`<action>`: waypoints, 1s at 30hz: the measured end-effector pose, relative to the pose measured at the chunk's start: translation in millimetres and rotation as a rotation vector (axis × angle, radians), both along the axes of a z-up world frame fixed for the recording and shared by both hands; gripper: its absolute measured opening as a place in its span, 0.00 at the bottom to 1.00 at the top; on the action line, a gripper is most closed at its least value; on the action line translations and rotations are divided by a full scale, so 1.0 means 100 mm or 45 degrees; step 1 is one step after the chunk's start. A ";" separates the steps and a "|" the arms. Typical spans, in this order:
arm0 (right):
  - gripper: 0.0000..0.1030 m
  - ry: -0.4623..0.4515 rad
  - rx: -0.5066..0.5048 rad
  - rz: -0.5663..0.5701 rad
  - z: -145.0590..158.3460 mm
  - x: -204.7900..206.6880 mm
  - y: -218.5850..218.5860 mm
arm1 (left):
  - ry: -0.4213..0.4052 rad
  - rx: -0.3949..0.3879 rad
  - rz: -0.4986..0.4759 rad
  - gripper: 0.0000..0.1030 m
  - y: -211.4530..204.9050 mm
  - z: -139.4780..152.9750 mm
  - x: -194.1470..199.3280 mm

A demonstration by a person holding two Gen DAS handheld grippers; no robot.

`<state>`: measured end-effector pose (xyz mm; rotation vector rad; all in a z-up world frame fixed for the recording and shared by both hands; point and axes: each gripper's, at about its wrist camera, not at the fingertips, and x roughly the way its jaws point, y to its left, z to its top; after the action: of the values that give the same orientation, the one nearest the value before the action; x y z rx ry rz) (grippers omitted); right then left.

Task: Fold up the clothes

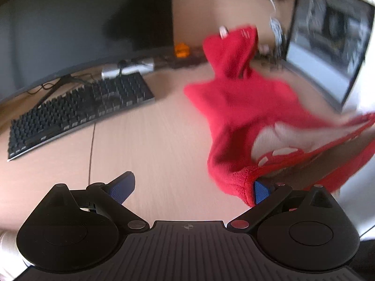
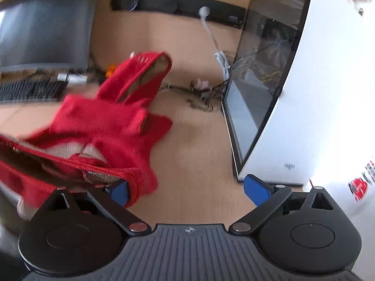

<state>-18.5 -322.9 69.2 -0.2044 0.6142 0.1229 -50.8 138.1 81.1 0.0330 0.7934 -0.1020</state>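
Red fleece garment hung bunched in the air above the wooden desk in the left wrist view, so we judged no fold made yet. Our left gripper stood wide, the hem draped over one blue pad, nothing pinched; only this view showed the whole keyboard. From the right wrist, our right gripper also gaped wide, cloth snagged on its left finger; only here did the white computer case show fully.
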 end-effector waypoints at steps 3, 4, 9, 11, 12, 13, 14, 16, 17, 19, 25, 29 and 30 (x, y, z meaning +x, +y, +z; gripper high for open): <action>0.95 -0.050 0.003 -0.004 0.14 0.38 0.03 | -0.058 0.007 0.025 0.99 0.01 0.14 0.33; 0.95 -0.077 -0.023 0.000 0.15 0.51 0.08 | -0.077 0.017 0.044 0.99 0.00 0.16 0.47; 0.95 -0.179 -0.140 0.028 0.08 1.25 0.31 | -0.098 0.030 0.178 0.99 -0.01 0.11 1.20; 0.95 -0.193 -0.164 0.056 0.02 1.52 0.39 | -0.057 0.038 0.230 0.99 -0.01 0.03 1.47; 0.95 -0.197 -0.178 0.074 -0.01 1.66 0.42 | -0.035 0.053 0.242 0.99 -0.02 -0.02 1.60; 0.95 -0.195 -0.197 0.092 -0.06 1.79 0.45 | -0.014 0.069 0.254 0.99 -0.02 -0.07 1.72; 0.95 -0.190 -0.216 0.109 -0.12 1.92 0.47 | 0.011 0.085 0.265 0.99 -0.02 -0.12 1.84; 0.96 -0.145 -0.253 0.128 -0.30 2.19 0.53 | 0.069 0.118 0.279 0.99 -0.06 -0.25 2.05; 0.96 -0.121 -0.272 0.137 -0.40 2.33 0.55 | 0.098 0.135 0.286 0.99 -0.08 -0.31 2.15; 0.96 -0.064 -0.309 0.150 -0.64 2.53 0.59 | 0.156 0.168 0.300 0.99 -0.11 -0.43 2.35; 1.00 0.074 -0.271 0.166 -1.14 2.86 0.52 | 0.283 0.196 0.331 0.99 -0.16 -0.69 2.70; 1.00 0.109 -0.206 0.173 -1.21 2.95 0.45 | 0.336 0.171 0.325 0.99 -0.14 -0.78 2.82; 1.00 0.110 -0.200 0.178 -1.21 2.96 0.44 | 0.340 0.163 0.320 0.99 -0.14 -0.77 2.83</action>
<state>277.3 -278.4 -51.5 -0.3958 0.6962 0.2194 232.3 123.6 4.2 0.0409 1.0636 0.1860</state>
